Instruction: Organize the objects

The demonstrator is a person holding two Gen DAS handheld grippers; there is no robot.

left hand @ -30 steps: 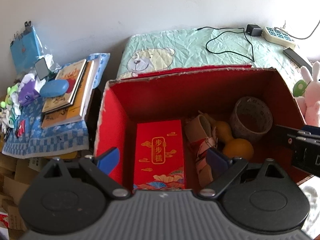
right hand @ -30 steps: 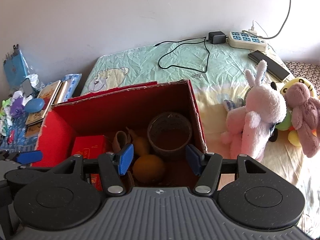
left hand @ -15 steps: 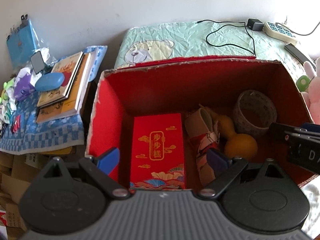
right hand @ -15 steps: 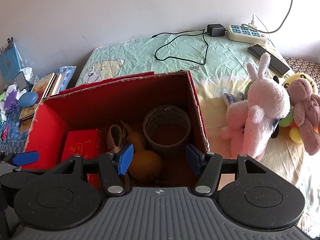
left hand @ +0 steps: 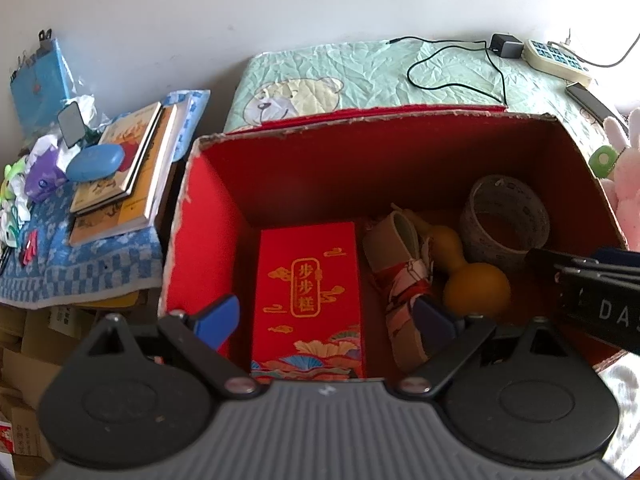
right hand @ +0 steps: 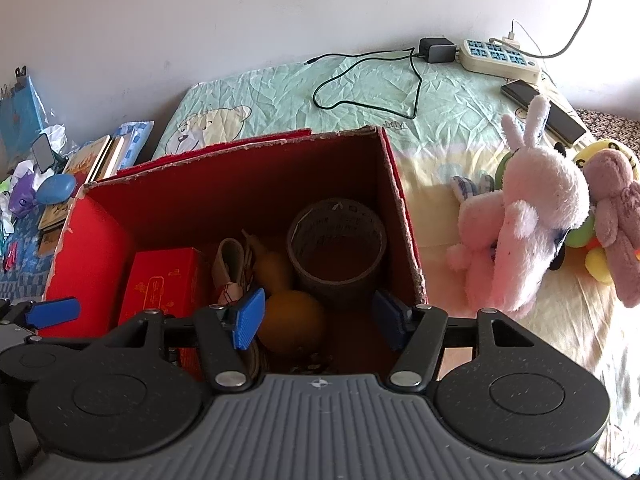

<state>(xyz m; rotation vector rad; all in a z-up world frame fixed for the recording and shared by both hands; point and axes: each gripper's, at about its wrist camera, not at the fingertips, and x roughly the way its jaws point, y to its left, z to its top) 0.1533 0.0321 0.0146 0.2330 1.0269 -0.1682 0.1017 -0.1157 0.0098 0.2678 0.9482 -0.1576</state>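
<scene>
Left gripper (left hand: 326,316): hanging over the near edge of the box, blue pads spread wide, nothing between them. So it's let go, empty.
Right gripper (right hand: 320,316): same deal, fingers parted with only air in the gap, hovering above the right half of the box.
Red box (left hand: 212,216): open-top cardboard thing sitting on the bed, red inside, torn whitish rim. Both grippers are looking down into it.
Red gift box (left hand: 310,292): flat on the bottom of the box, left of centre, gold characters on the lid, long side running toward the camera.
Folded bundle (left hand: 404,264): just right of the gift box, beige with a red and white pattern; looks like cloth or a rolled strap, honestly can't tell from this angle.
Gourd (left hand: 476,286): orange-yellow, lying beside the bundle, fat end toward the camera and neck pointing to the back wall.
Tape roll (left hand: 504,220): big roll, standing with the hole facing up in the back right corner, touching or nearly touching the gourd.
Pink plush rabbit (right hand: 532,232): outside the box, on the bed to its right, leaning against a mauve plush (right hand: 616,208).
Bedsheet (right hand: 360,92): pale green, with a black cable (right hand: 412,96), a charger and a power strip (right hand: 500,56) near the wall.
Side pile: stacked books (left hand: 128,172) and a blue case (left hand: 96,162) on a blue checked cloth, left of the box.
</scene>
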